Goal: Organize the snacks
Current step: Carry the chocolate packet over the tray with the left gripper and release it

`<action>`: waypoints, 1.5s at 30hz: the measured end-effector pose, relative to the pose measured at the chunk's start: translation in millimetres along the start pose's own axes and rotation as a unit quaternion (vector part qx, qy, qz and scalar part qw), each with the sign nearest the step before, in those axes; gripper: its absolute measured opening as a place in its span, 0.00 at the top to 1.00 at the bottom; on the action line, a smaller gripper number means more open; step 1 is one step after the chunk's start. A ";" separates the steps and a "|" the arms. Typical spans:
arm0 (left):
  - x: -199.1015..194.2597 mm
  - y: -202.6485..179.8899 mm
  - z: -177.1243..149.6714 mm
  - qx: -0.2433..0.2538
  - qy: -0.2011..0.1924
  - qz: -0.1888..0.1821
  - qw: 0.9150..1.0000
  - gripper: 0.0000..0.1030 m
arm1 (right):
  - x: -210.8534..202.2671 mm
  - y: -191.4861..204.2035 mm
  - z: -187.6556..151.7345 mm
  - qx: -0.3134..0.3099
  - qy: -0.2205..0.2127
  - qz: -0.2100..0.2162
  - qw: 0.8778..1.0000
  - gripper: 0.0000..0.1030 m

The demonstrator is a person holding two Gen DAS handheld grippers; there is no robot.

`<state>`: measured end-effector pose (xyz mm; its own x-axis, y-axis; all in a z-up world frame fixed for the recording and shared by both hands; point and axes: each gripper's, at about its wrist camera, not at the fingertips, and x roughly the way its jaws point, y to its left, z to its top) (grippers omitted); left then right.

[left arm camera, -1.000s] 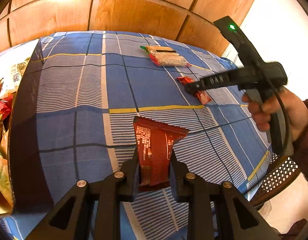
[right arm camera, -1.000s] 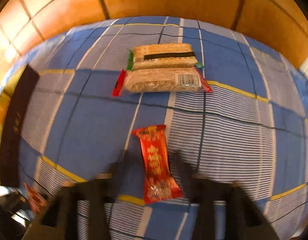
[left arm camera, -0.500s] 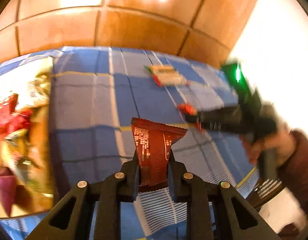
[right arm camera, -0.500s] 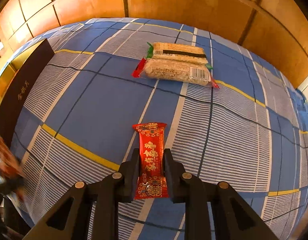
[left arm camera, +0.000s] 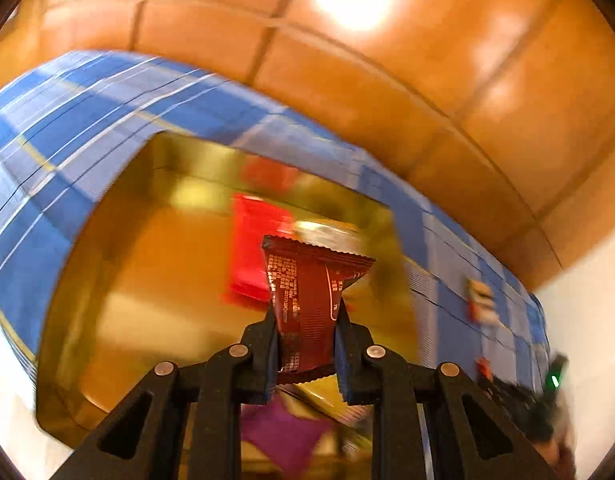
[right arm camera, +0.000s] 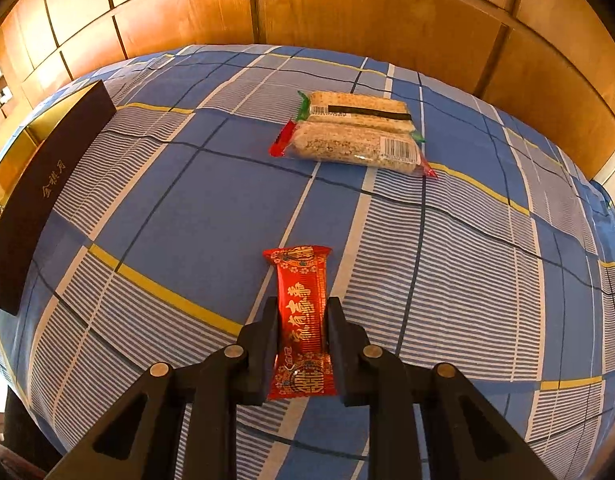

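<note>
My left gripper is shut on a dark red snack packet and holds it above the open gold box. A bright red packet and a purple packet lie inside the box; that view is blurred. My right gripper is shut on a red snack bar with gold print over the blue checked tablecloth. Two long cereal bars lie side by side farther back on the cloth.
The box's dark wall with gold characters stands at the left edge of the right wrist view. Wooden wall panels run behind the table. The right hand tool with a green light shows at the lower right of the left wrist view.
My left gripper has swung left with the dark red packet, from over the cloth to over the gold box. My right gripper has closed on the red bar.
</note>
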<state>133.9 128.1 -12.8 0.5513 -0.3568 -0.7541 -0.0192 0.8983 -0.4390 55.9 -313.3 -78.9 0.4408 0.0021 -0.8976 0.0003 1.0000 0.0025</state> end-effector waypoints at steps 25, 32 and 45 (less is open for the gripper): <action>-5.4 1.5 -36.2 0.009 -0.056 0.140 0.989 0.60 | 0.3 4.5 -3.0 0.011 -0.013 -0.013 1.000 0.77; -18.2 -30.9 -60.4 0.061 -0.067 0.125 0.988 0.57 | -1.7 7.1 -4.8 0.012 -0.016 -0.012 1.000 0.77; -23.4 -40.8 -81.6 0.075 -0.059 0.114 0.989 0.56 | -5.9 14.1 -8.7 0.021 -0.014 0.011 1.000 0.78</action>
<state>53.7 78.9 -17.1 0.6399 -0.1159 -0.7597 -0.0352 0.9831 -0.1796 45.5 -299.2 -77.4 0.4668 0.0230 -0.8841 0.0285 0.9988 0.0410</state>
